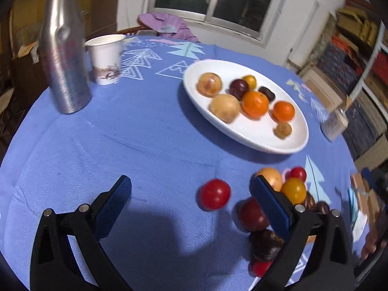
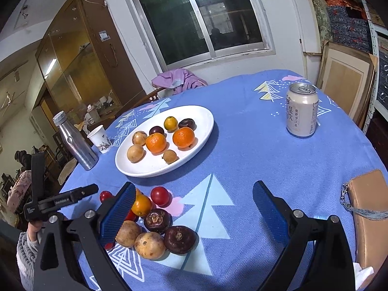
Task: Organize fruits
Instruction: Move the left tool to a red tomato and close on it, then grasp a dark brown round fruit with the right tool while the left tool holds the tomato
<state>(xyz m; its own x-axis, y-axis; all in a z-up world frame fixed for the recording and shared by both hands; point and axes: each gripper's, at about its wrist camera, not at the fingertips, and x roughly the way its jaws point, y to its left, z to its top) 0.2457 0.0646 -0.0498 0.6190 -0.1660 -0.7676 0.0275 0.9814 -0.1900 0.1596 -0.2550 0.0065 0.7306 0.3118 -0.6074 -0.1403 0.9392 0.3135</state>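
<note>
1. Eight fruits already lie on the white oval ceramic plate (image 2: 205, 117): two orange mandarins, three tan round fruits, two dark ones and a small yellow-orange one. Judged roughly half done.
2. Left to sort: a loose cluster on the blue tree-print cloth surface (image 2: 242, 160), near side of the plate. It comprises small red tomatoes, an orange-yellow tomato (image 2: 141, 205), two tan round fruits and two dark brown chestnut-like fruits.
3. Left gripper (image 1: 191, 194): jaws spread wide, empty. One glossy red cherry tomato (image 1: 214, 194) sits on the cloth between them, nearer the right-hand jaw, touching neither. Frame blurred; contact with the cluster behind that jaw cannot be told.
4. Right gripper (image 2: 194, 206): jaws fully apart, holding nothing. Cluster lies at and beside its left-hand jaw, which hides part of it; bare cloth between the jaws.
5. Judgement: the lone red tomato is the likely next pick.
</note>
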